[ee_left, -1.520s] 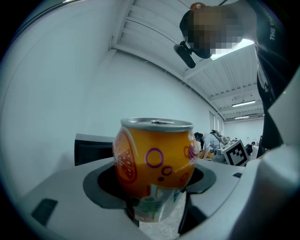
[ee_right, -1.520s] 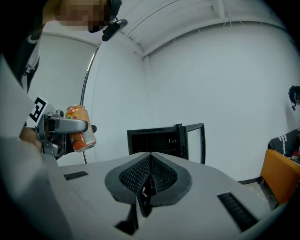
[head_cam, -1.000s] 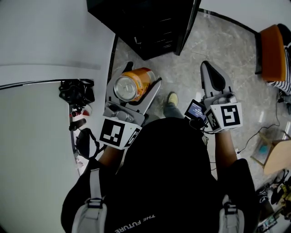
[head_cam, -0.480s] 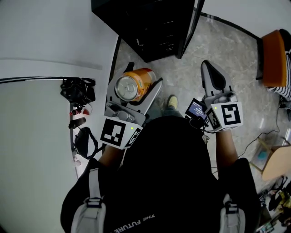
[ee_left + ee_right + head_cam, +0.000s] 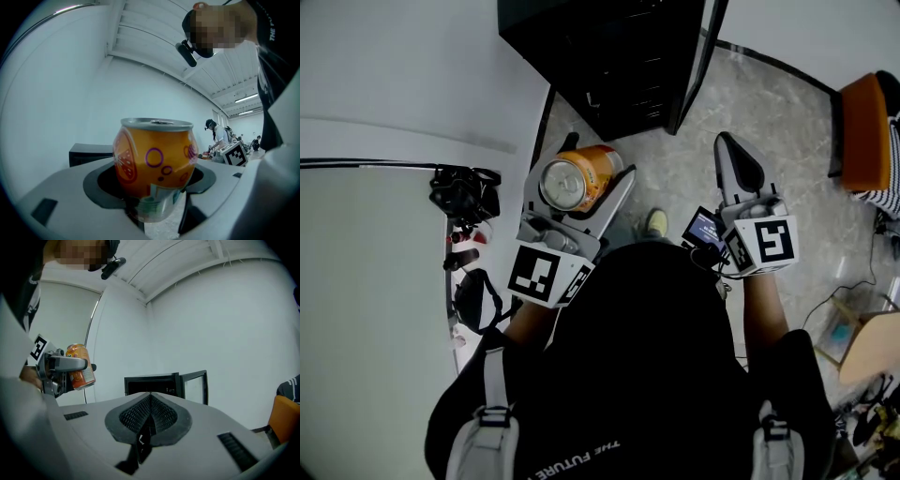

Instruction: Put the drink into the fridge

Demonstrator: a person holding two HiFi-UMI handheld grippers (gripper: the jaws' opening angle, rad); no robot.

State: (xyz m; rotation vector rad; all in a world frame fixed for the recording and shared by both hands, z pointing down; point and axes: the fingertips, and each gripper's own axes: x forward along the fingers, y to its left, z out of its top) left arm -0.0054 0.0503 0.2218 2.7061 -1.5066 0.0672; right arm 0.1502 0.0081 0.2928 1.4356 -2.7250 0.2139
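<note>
An orange drink can with a silver top stands upright between the jaws of my left gripper, which is shut on it. In the left gripper view the can fills the middle, held by its lower half. A small black fridge stands on the floor ahead with its door swung open to the right; the right gripper view shows the fridge beyond the jaws. My right gripper is shut with nothing in it, held to the right of the can. The can also shows at the left of that view.
A white table lies at the left, with a black clamp and cables at its edge. An orange chair stands at the far right. A cardboard box and wires lie on the marble floor at the lower right.
The fridge has come slightly closer and lower in the head view. Both grippers keep their hold and spacing; the can stays in the left one.
</note>
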